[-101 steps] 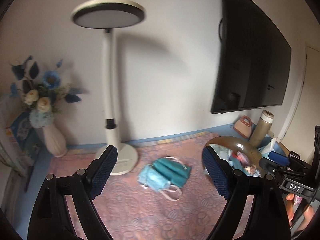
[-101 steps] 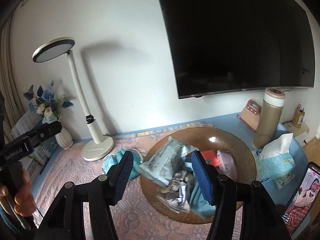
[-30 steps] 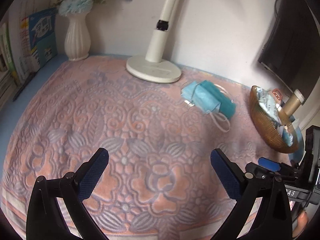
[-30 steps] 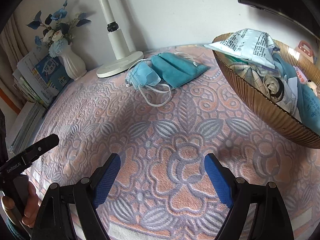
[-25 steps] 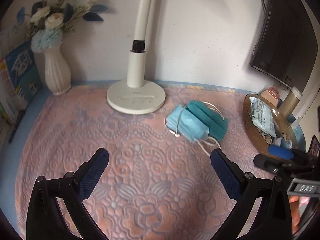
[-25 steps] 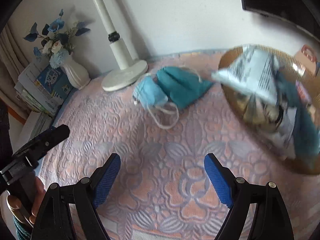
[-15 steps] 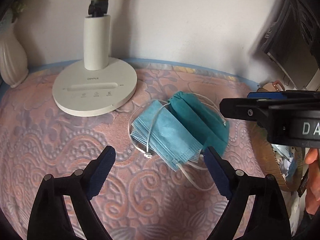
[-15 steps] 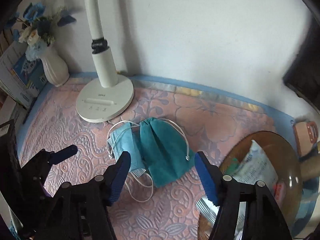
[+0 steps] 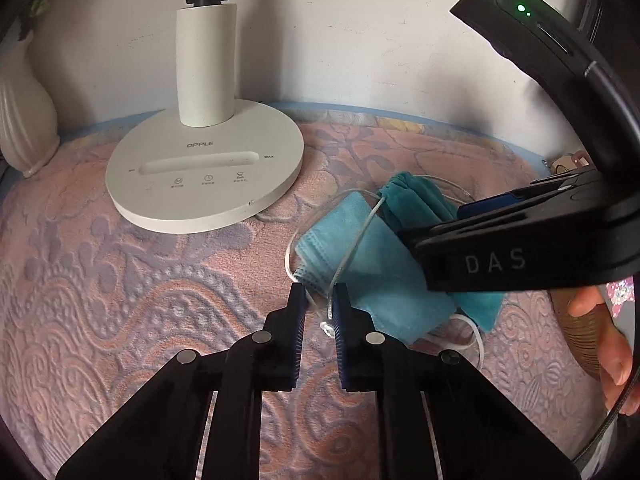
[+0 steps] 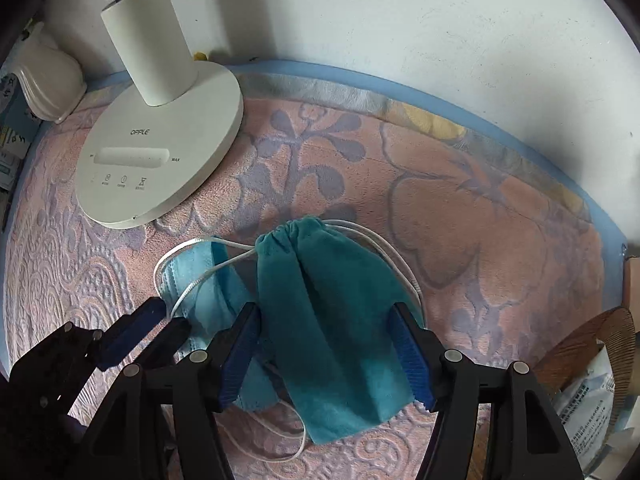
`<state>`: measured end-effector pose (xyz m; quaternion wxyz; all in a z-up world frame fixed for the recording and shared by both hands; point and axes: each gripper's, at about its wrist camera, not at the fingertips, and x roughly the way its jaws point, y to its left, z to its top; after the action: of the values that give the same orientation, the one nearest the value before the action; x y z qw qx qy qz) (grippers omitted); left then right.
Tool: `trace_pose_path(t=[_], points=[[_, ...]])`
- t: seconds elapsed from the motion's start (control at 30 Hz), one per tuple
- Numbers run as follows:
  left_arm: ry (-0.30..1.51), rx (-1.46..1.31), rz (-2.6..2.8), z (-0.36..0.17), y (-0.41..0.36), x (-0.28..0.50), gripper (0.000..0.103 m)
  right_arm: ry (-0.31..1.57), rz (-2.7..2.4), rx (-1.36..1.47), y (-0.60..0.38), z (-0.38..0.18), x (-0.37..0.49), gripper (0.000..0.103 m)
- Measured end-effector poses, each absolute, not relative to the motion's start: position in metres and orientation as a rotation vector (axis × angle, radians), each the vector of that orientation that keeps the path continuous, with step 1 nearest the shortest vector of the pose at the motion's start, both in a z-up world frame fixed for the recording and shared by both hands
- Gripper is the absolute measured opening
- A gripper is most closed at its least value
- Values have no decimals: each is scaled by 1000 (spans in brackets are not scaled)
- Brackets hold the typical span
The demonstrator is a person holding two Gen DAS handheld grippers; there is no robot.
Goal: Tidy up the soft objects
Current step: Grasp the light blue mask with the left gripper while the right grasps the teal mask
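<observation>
Two soft things lie together on the pink, flower-patterned cloth [image 10: 500, 240] that covers the surface, just in front of the round white lamp base [image 9: 204, 168]: a light blue face mask [image 9: 372, 256] and a teal drawstring pouch [image 10: 332, 320] that overlaps the mask's right side. The left gripper [image 9: 319, 300] has its jaws drawn in to a narrow slit at the mask's near left corner, and a white ear loop [image 9: 352, 248] runs down between the pads — whether the pads also pinch the mask's edge cannot be told from either view. In the right wrist view that same gripper shows at lower left, its tips on the mask beside the pouch. The right gripper [image 10: 328, 352] points steeply down over the pouch with its jaws about half open, one blue pad on each long side of the pouch; the left pad sits at the fabric's edge, the right pad close to it, and the pouch lies flat between them — no squeeze shows in the fabric. A ribbed cream vase [image 9: 24, 120] stands left of the lamp by the wall. At far right the rim of a brown ribbed bowl [image 10: 592, 344] shows, with a printed packet [image 10: 588, 404] inside it.
</observation>
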<state>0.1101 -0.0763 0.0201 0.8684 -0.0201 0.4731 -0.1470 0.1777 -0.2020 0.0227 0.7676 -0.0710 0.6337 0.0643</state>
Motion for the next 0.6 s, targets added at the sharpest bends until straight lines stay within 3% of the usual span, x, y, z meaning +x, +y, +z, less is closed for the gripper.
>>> trace_pose_path(t=[0.07, 0.13, 0.17, 0.23, 0.27, 0.33, 0.37, 0.43, 0.6], points=[[994, -49, -331, 21, -69, 105, 10, 1353, 158, -137, -204, 24, 176, 44], [990, -59, -355, 24, -58, 99, 10, 1320, 160, -138, -204, 31, 172, 17], [985, -55, -364, 26, -54, 96, 10, 1299, 155, -135, -204, 37, 169, 14], [987, -82, -393, 31, -49, 93, 14, 1259, 141, -140, -203, 49, 163, 10], [1004, -113, -402, 33, -45, 93, 31, 1243, 140, -135, -203, 56, 159, 10], [1019, -174, -397, 36, -48, 98, 50, 1221, 128, -122, -205, 67, 153, 9], [1006, -198, -397, 39, -48, 100, 67, 1211, 120, -116, -206, 71, 151, 9], [982, -215, -372, 40, -64, 107, 89, 1206, 110, -92, -211, 77, 149, 9], [976, -211, -263, 36, -95, 130, 91, 1201, 87, -39, -230, 89, 150, 9]])
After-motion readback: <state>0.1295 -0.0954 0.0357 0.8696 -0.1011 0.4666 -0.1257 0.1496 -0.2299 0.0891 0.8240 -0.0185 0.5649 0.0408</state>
